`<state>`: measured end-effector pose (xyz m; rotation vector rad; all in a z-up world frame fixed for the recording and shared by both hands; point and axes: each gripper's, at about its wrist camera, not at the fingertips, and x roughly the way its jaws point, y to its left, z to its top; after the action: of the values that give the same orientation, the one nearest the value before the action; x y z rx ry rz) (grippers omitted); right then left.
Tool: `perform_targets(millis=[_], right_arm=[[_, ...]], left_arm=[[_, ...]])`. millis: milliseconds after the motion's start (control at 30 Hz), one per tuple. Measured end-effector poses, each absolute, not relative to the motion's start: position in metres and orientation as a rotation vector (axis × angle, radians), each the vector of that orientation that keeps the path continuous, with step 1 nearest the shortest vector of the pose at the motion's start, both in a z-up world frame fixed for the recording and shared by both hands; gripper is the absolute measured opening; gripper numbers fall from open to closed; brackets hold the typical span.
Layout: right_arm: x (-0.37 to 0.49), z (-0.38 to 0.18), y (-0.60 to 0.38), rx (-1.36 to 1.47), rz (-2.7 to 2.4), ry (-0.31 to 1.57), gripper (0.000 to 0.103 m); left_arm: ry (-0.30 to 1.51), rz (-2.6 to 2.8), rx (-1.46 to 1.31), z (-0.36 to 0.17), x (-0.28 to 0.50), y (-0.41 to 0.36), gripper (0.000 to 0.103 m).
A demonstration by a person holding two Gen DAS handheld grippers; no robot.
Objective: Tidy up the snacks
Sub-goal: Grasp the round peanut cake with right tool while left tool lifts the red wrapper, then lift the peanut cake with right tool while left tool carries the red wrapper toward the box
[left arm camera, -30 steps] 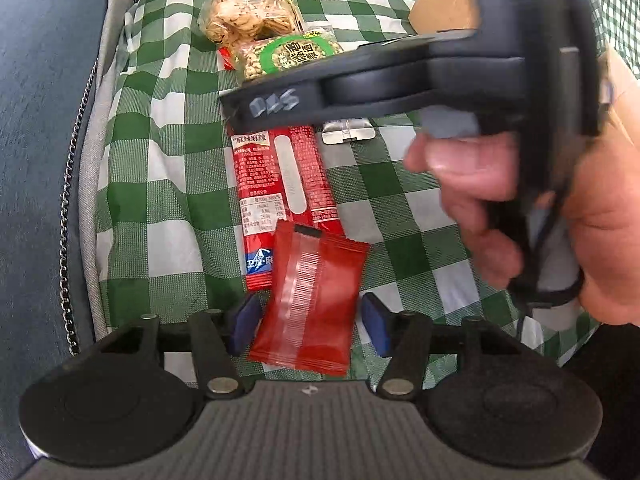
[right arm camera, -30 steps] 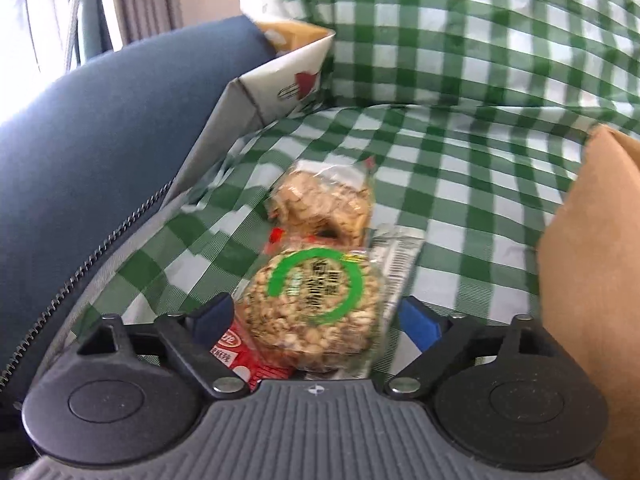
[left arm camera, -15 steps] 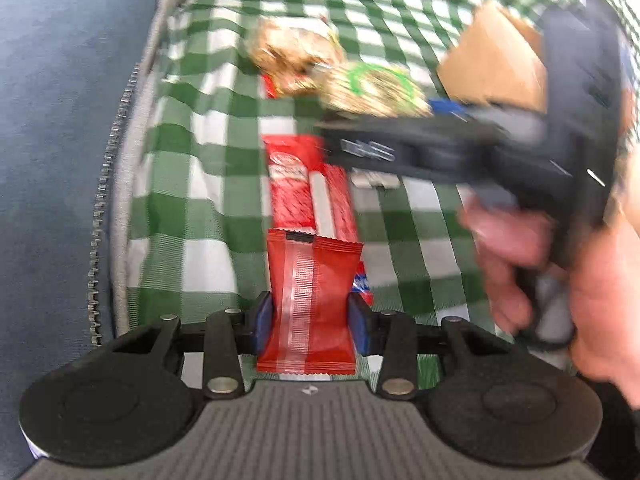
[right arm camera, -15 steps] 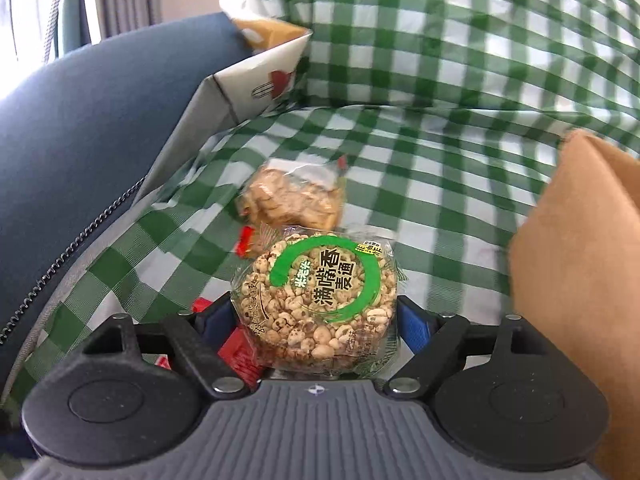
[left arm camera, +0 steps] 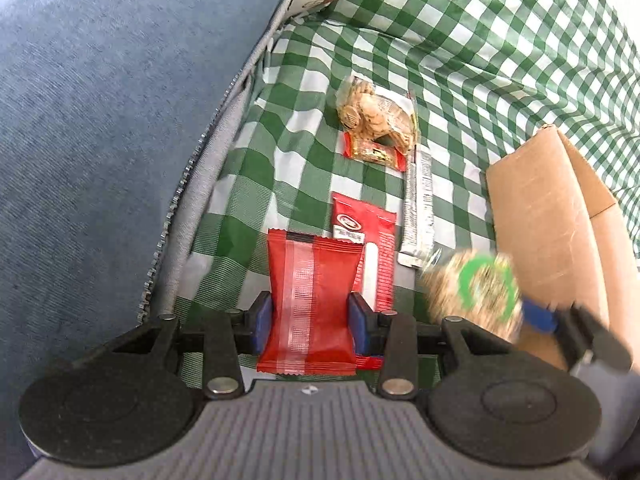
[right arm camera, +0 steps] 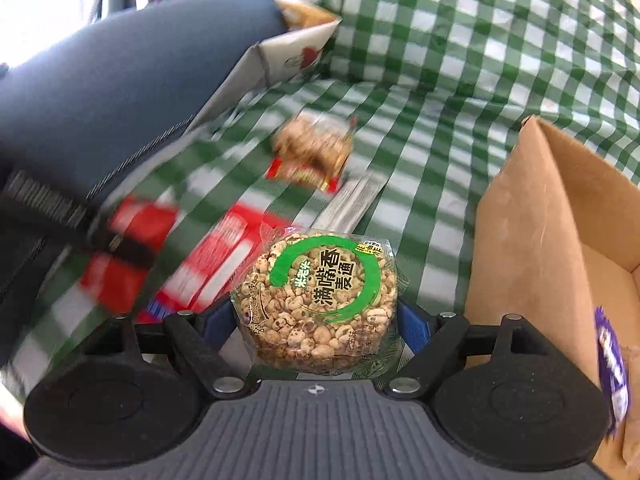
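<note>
My left gripper (left arm camera: 310, 322) is shut on a red snack packet (left arm camera: 310, 300), held above the green checked cloth (left arm camera: 460, 60). My right gripper (right arm camera: 318, 322) is shut on a round puffed-grain cake with a green ring label (right arm camera: 320, 300), lifted beside the open cardboard box (right arm camera: 540, 240). In the left wrist view the grain cake (left arm camera: 476, 284) is blurred in front of the box (left arm camera: 548, 216). On the cloth lie a long red packet (left arm camera: 374, 240), a silver bar (left arm camera: 420, 204), a clear bag of biscuits (left arm camera: 374, 114) and a small red candy (left arm camera: 372, 152).
A blue cushion (left arm camera: 100, 120) runs along the left with a zipper edge. A white printed carton (right arm camera: 288, 56) stands at the back left. A purple wrapper (right arm camera: 612, 364) lies inside the cardboard box. The left gripper and its packet (right arm camera: 120, 252) pass blurred at the right wrist view's left.
My left gripper closed on the red packet and lifted it. My right gripper closed on the grain cake, lifted it and moved right toward the cardboard box.
</note>
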<state>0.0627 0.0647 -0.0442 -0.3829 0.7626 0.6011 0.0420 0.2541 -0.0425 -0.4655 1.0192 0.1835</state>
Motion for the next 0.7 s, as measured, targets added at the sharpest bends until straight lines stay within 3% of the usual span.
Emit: perform_targets(millis=[700], right_arm=[[0.047,-0.065,0.051,-0.408,0.651,0.923,0.087]], left_arm=[[1.116,0.168,-0.390,-0.065,0.062,0.227,0.049]])
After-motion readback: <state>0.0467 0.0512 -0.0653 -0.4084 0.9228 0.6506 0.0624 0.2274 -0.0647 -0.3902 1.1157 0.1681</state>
